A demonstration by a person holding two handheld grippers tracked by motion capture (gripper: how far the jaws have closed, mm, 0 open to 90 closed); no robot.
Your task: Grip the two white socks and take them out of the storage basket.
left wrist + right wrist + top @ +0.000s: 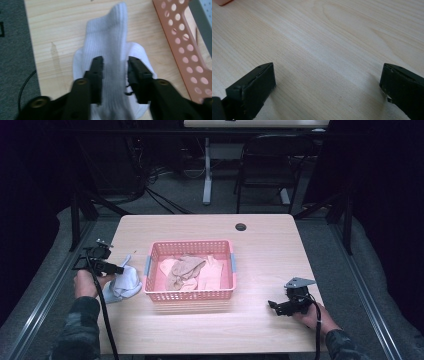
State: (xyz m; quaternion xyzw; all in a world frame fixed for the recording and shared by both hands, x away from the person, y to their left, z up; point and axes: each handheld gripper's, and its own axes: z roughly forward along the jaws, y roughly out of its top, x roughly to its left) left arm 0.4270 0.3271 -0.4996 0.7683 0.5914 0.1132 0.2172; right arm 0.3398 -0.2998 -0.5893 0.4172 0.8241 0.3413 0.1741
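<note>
A white ribbed sock [110, 37] lies lengthwise on the wooden table [260, 250], on top of another white piece of cloth. My left gripper [113, 62] has its jaws closed in on the sock's middle, pinching the fabric. From above, that gripper [120, 269] sits at the table's left edge over the white sock [125, 282], just left of a pink basket [190, 295]. My right gripper [272, 306] rests low near the front right of the table. Its jaws [328, 72] stand wide open over bare wood.
The pink perforated basket [185, 50] holds several beige socks [185, 270] and stands mid-table. A dark cable hole [241, 226] sits near the far edge. A chair [265, 165] and table legs stand beyond the table. Grey floor [15, 50] lies off the left edge.
</note>
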